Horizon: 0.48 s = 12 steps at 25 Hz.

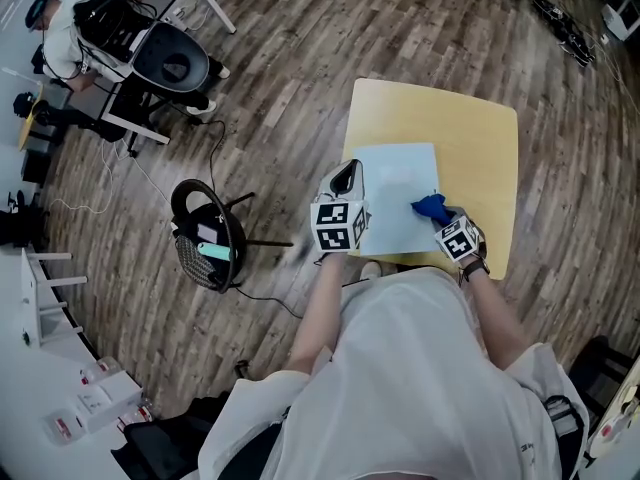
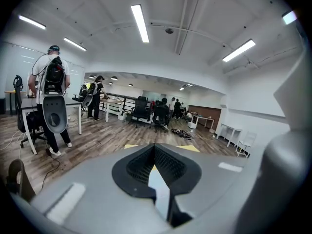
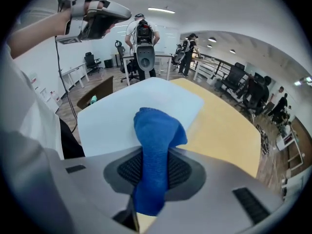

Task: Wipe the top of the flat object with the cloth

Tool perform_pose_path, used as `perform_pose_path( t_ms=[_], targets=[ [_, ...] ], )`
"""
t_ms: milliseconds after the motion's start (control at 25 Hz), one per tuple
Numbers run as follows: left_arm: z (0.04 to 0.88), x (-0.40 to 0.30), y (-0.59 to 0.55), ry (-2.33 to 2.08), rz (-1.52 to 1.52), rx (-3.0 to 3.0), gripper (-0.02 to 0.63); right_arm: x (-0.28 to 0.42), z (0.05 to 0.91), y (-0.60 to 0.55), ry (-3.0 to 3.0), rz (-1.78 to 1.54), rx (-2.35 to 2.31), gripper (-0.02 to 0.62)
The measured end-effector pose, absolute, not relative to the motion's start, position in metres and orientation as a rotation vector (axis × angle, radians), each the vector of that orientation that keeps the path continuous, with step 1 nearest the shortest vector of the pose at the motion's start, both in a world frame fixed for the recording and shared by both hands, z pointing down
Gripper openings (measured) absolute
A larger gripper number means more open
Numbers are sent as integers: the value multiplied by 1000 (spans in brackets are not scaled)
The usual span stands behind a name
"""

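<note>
Big open office kind of room, grey-brown wood plank floor (image 1: pixel 300 58) all round the yellow table (image 1: pixel 470 138). Left of the table there's a black chair (image 1: pixel 205 233). Further off that way a person (image 1: pixel 80 18) stands at a white-framed desk (image 1: pixel 135 125). White ceiling, long strip lights (image 2: pixel 140 22).

The cloth (image 3: pixel 155 145) is ribbed knit, the sheet (image 1: pixel 395 188) matt, perhaps plastic.

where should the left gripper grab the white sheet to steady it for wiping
Take the white sheet by its left edge, coming from the left side of the yellow table with jaws level. It lies flat there, leaving nothing to pinch from above, and that edge seems to reach the table's rim, clear of the blue cloth in the right gripper.
</note>
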<state>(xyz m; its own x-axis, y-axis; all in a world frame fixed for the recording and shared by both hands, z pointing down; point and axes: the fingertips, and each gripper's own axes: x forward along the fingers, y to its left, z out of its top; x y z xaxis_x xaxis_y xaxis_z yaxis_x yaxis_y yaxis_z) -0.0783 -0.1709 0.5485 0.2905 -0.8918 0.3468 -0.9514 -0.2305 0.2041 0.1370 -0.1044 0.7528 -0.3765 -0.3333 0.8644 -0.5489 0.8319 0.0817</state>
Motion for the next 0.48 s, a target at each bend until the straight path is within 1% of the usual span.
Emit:
perform_pose_path(
  t_ms=[280,360,480],
  targets=[
    [549,-103,-163,-1725,204,2128,9,132,752,-101,-1916,287,587,92],
    [548,-113,-158,-1758,197,2097,9,114,744,-95,-1945,288,531,92],
    [547,-132,-150,-1808,184,2052,9,60,729,-78,-2049,247,384,92]
  ],
)
